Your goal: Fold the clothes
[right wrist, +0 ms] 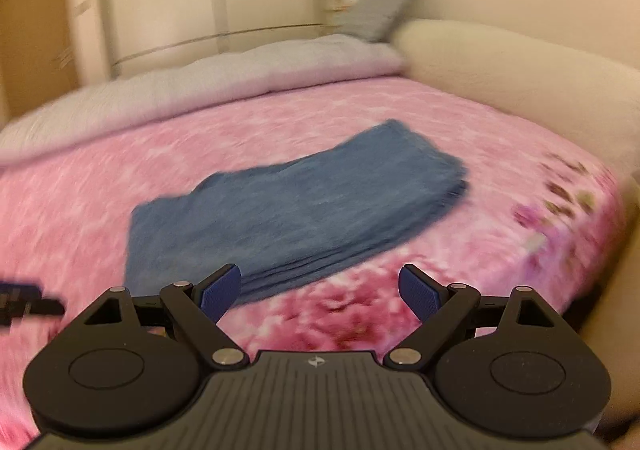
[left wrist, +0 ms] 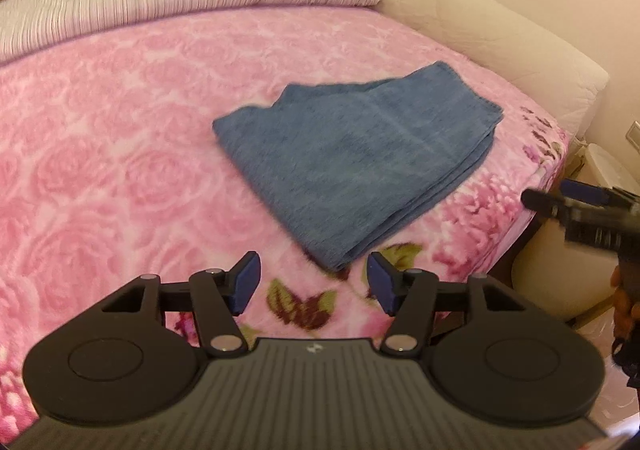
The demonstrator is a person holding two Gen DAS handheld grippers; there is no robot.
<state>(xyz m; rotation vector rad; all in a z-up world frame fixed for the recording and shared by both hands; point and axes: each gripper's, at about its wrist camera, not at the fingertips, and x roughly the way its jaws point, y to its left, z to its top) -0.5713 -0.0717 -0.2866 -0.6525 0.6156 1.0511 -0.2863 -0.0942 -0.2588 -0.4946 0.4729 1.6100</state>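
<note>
Already folded, the blue terry-cloth towel (left wrist: 352, 162) lies on the pink rose-patterned bed (left wrist: 100, 138), twelve o'clock of both empty grippers: left gripper (left wrist: 314, 282) half-spread, right gripper (right wrist: 320, 290) wide apart.

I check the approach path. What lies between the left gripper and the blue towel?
Only bare pink blanket between the left gripper and the blue towel, shown in the left wrist view.

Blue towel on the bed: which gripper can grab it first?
Probably the left gripper. The blue towel's near corner lies just ahead of its open, empty jaws. The right gripper, also open, aims beside the edge.
</note>
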